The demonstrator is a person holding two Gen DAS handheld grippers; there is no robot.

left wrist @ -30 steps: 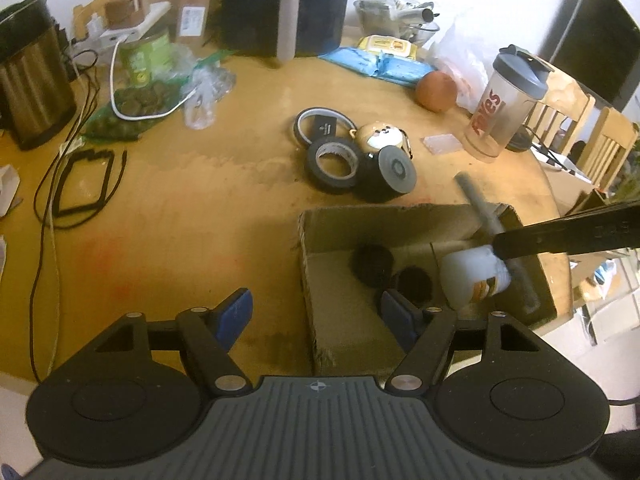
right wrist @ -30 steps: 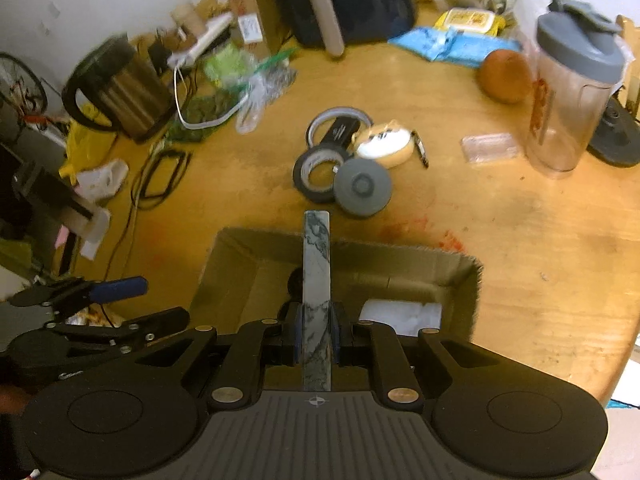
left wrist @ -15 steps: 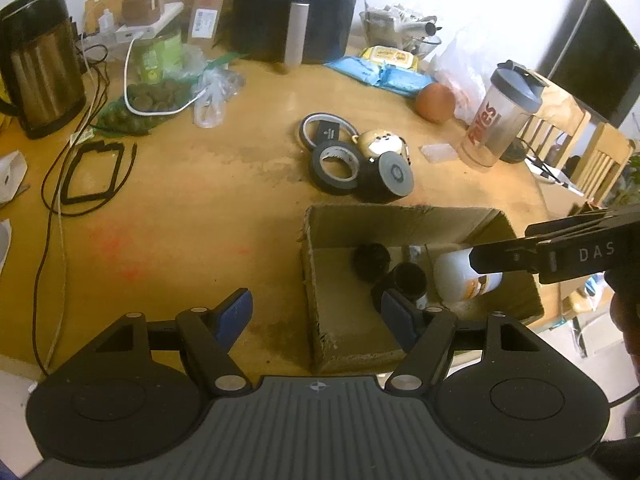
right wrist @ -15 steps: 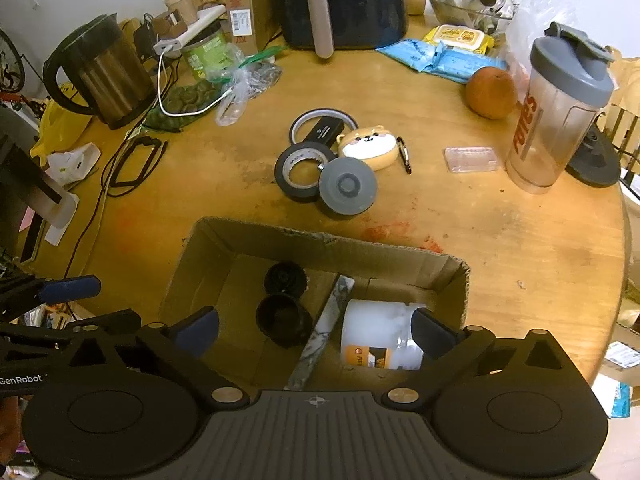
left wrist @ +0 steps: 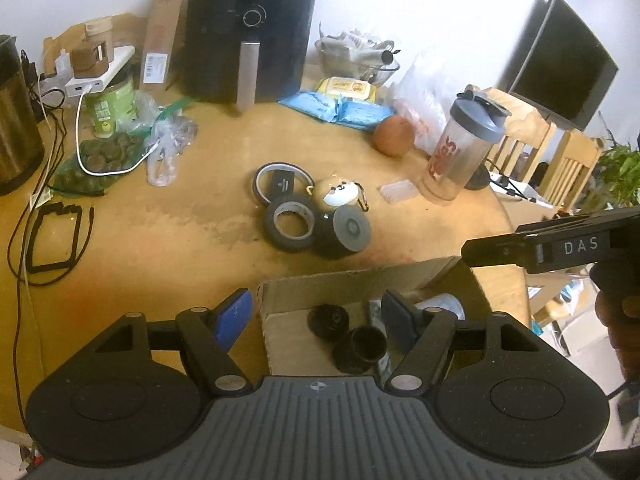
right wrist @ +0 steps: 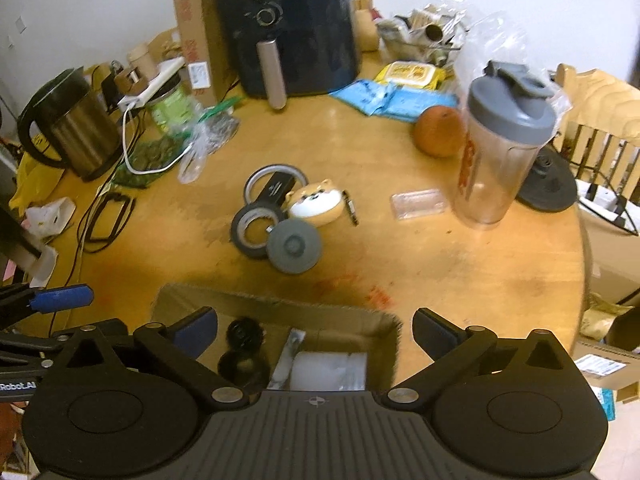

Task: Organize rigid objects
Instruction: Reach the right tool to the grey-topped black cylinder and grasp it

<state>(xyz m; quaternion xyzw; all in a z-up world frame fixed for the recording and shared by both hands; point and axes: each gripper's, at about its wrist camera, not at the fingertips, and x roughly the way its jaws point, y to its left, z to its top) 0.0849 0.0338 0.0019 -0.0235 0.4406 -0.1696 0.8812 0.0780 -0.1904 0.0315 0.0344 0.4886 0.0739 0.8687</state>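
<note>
A cardboard box (left wrist: 352,280) (right wrist: 276,304) sits at the table's near edge. It holds two black round pieces (left wrist: 362,346) (right wrist: 244,332), a marbled bar (right wrist: 288,354) and a white jar (right wrist: 328,372). Beyond it lie a black tape roll (left wrist: 290,224) (right wrist: 252,232), a grey disc (left wrist: 352,228) (right wrist: 294,246), a thin ring with a black tag (left wrist: 282,182) (right wrist: 274,184) and a dog-shaped case (left wrist: 340,194) (right wrist: 316,204). My left gripper (left wrist: 316,316) is open and empty over the box's left end. My right gripper (right wrist: 316,330) is open and empty above the box.
A shaker bottle (right wrist: 500,148), an orange (right wrist: 438,132) and a clear small case (right wrist: 418,204) stand right. A black air fryer (right wrist: 288,28) is at the back. A kettle (right wrist: 68,120), cables (left wrist: 56,236) and bags (left wrist: 100,160) crowd the left.
My right gripper opened and let the marbled bar fall into the box, then drew back and up. My left gripper pulled back a little toward the near edge.
</note>
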